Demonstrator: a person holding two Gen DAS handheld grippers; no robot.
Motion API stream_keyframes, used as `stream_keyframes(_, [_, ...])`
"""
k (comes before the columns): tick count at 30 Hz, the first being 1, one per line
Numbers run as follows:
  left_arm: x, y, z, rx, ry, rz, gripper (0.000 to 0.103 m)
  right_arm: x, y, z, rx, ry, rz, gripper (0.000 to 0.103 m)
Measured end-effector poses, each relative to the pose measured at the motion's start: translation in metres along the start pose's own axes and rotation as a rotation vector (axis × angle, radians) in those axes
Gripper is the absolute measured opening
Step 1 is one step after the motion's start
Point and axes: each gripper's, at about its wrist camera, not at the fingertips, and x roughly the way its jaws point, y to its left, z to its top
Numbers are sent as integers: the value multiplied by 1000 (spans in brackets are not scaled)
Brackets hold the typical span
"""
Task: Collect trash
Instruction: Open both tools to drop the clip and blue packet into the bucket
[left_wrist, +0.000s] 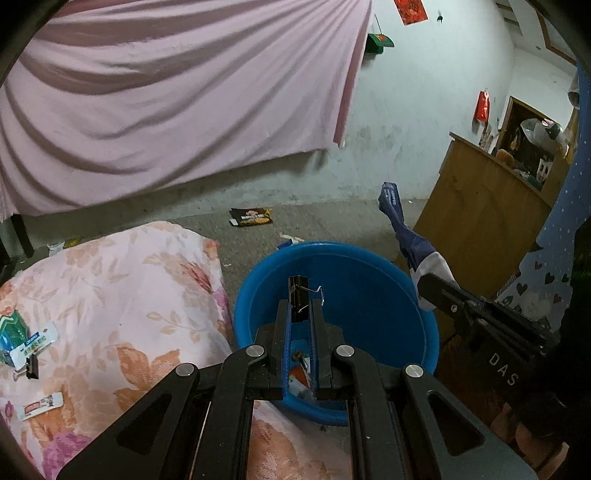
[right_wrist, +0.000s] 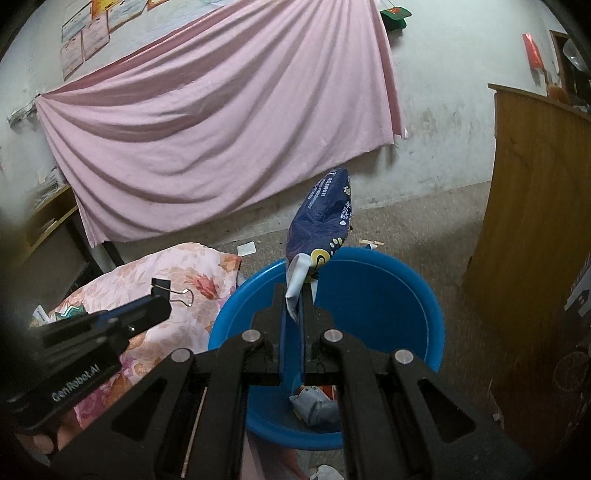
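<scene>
The left gripper (left_wrist: 300, 310) has its black jaws pressed together on a black metal binder clip (left_wrist: 297, 295) with wire handles, held above the open mouth of a round blue plastic basin (left_wrist: 255, 291). The right gripper (right_wrist: 295, 299) pinches the white end of a dark blue printed plastic snack bag (right_wrist: 325, 221), which stands upright over the far rim of the same basin. A crumpled white wrapper (right_wrist: 314, 406) and other scraps lie at the bottom of the basin.

Just left of the basin is a pink floral quilt (left_wrist: 122, 288) with orange and purple blossoms. On it, near the left edge of the left wrist view, lie a green and white small carton (left_wrist: 11, 332), a white printed wrapper strip (left_wrist: 35, 341), a second black binder clip (left_wrist: 31, 367) and another white label strip (left_wrist: 42, 404).

Farther off, on the grey concrete floor (left_wrist: 325, 221), rests a black and orange flat snack packet (left_wrist: 252, 217). To the right stands a brown wooden cabinet (left_wrist: 476, 221). Behind all this, a pink draped cloth (left_wrist: 177, 92) hangs across the pale, stained wall (left_wrist: 424, 110), and a red paper envelope (left_wrist: 482, 106) hangs on the wall above the cabinet.
</scene>
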Motion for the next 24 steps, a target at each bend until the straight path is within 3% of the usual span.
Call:
stream_keyframes(16, [0,2,-1,-11,21,-7,9,-1,-5,-2,28,2,-10,36])
stream_keyframes(19, [-5,7,-2,-24,6,8,19,-1,-4,-2,30,-3,-6,40])
stream_keyframes(21, [-10,13,-1,-43,-12,13,31,-2,-3,-3,30,-12,-3,46])
stream_keyframes(24, [-24,22,0,-67,-55,31,37,-6,0,-3,29,-40,8,62])
